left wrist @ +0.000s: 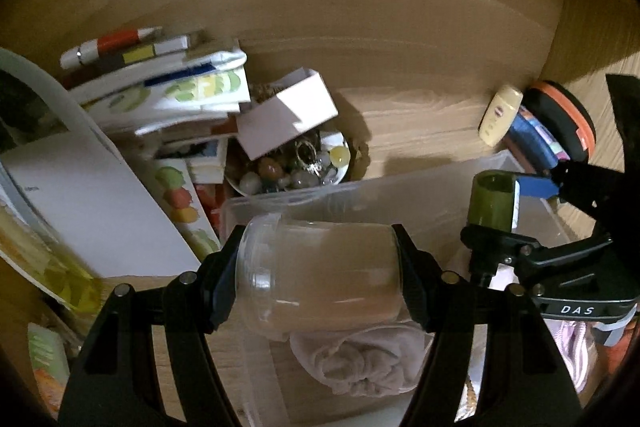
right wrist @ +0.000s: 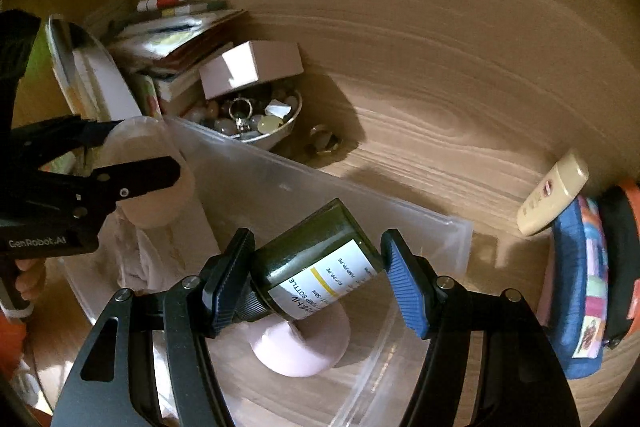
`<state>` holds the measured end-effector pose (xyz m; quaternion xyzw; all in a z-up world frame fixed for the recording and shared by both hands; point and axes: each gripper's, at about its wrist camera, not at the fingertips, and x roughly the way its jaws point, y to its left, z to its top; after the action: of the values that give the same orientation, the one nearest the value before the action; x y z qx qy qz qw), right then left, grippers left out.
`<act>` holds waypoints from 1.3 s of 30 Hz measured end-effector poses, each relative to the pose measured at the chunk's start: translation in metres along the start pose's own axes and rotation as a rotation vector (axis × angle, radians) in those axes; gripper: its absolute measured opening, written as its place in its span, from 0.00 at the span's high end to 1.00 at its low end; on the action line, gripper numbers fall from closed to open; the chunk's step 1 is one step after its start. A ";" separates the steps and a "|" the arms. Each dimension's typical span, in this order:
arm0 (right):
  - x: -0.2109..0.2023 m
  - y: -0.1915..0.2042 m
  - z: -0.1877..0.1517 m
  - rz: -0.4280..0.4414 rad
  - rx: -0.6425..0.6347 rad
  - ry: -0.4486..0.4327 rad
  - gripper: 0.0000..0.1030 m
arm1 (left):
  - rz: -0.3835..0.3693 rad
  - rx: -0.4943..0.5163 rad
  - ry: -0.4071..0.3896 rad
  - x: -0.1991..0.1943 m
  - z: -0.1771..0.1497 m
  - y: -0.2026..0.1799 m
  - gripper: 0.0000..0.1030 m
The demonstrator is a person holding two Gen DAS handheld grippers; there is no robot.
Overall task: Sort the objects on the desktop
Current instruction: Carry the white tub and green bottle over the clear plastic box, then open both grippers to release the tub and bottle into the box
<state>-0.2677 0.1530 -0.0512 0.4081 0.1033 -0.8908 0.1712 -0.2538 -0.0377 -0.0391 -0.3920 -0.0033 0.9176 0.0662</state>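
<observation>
Jar: a clear jar (left wrist: 320, 275) with pale contents is held on its side across the left gripper (left wrist: 320, 279), one pad on the lid end and one on the base; it hangs over the clear plastic bin (left wrist: 360, 191)
Bottle: a dark green bottle (right wrist: 320, 259) with a white label is pinched between the jaws of the right gripper (right wrist: 316, 279), tilted, cap end toward the left pad; it is held above the same bin
Jaws: both pairs are closed on their loads; neither is spread free
Bin: it is set on the wooden desk (right wrist: 440, 87); a crumpled pale cloth (left wrist: 360, 363) and a pale pink roll (right wrist: 304, 347) are seen inside it
Bowl: a white bowl (left wrist: 340, 155) of stones and rings is seen just behind the bin; a small white box (left wrist: 288, 111) is tilted over its rim
Books: a stack of books and papers (left wrist: 168, 95) is piled left of the bowl; a red and white pen (left wrist: 112, 45) is laid on top
Right edge: a cream tube (left wrist: 500, 115) is leaned beside a blue pouch (right wrist: 580, 291) and a black and orange object (left wrist: 568, 123)
Hand: part of a hand (right wrist: 30, 283) is seen under the left gripper's handle
</observation>
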 end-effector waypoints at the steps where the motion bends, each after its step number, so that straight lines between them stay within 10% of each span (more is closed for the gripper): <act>1: 0.002 0.002 0.000 -0.008 -0.009 0.011 0.40 | 0.002 0.001 0.004 0.001 -0.001 0.000 0.34; 17: 0.026 0.024 -0.004 -0.096 -0.124 0.172 0.42 | -0.020 0.031 0.039 0.009 -0.004 -0.003 0.34; 39: -0.002 0.023 -0.005 -0.157 -0.073 0.092 0.28 | -0.013 0.095 -0.017 -0.014 -0.002 -0.018 0.26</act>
<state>-0.2543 0.1335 -0.0540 0.4328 0.1752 -0.8774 0.1105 -0.2409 -0.0215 -0.0290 -0.3806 0.0372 0.9195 0.0904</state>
